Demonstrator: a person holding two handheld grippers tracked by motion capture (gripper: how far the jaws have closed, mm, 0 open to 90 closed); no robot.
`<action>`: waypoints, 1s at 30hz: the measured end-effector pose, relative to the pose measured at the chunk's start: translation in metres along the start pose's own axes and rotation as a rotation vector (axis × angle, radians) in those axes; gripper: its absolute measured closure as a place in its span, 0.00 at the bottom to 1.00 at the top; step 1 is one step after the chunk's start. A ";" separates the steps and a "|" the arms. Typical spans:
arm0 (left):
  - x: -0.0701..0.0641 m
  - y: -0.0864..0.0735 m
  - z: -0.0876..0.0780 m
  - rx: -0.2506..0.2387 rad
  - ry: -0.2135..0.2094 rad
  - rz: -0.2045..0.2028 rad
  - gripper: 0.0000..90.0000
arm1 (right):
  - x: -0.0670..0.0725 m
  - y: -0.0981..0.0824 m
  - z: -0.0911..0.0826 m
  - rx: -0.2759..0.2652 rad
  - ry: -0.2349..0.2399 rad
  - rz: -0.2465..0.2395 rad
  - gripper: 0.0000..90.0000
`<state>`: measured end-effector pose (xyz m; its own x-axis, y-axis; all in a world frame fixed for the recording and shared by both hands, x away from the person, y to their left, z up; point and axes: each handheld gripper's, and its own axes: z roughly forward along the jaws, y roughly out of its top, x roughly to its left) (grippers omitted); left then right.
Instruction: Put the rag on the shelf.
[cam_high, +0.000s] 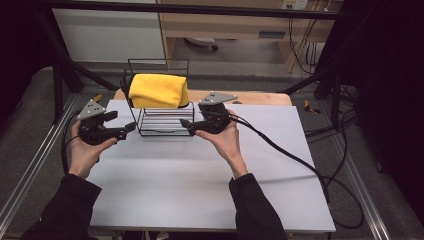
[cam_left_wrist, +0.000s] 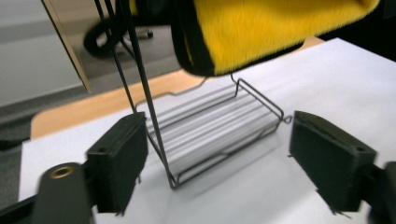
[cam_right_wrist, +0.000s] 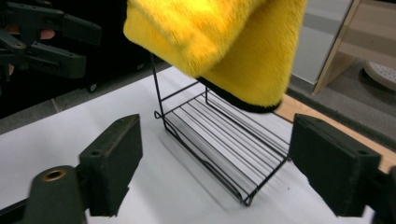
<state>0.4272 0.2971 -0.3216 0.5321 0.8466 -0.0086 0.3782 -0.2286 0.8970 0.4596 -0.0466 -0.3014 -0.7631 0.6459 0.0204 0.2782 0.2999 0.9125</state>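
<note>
Yellow towel (cam_high: 159, 91) hangs folded over top bar of wire rack (cam_high: 165, 121) on white surface (cam_high: 200, 175), so it airs w/o support; L hand-held gripper (cam_high: 131, 128) & R hand-held gripper (cam_high: 186, 125) flank rack's base, jaws spread, holding nothing

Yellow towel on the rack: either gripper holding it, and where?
Neither. Left gripper and right gripper stand open beside the wire rack; yellow towel drapes over it.

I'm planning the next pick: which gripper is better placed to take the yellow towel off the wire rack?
Roughly equal, slightly right: the right gripper sits closer to the yellow towel on the wire rack than the left gripper; both open.
</note>
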 end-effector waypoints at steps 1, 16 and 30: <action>0.000 -0.003 0.001 0.007 -0.003 -0.004 0.17 | -0.001 -0.004 -0.002 0.003 0.001 0.003 0.16; -0.015 -0.062 0.012 0.104 -0.072 -0.015 0.08 | -0.032 -0.076 -0.046 0.048 0.004 0.106 0.06; -0.026 -0.104 0.017 0.161 -0.110 -0.010 0.10 | -0.061 -0.150 -0.100 0.091 -0.060 0.190 0.01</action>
<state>0.3871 0.2912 -0.4218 0.6043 0.7934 -0.0732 0.4952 -0.3019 0.8146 0.4061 -0.2010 -0.3985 -0.6566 0.7368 0.1616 0.4673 0.2291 0.8539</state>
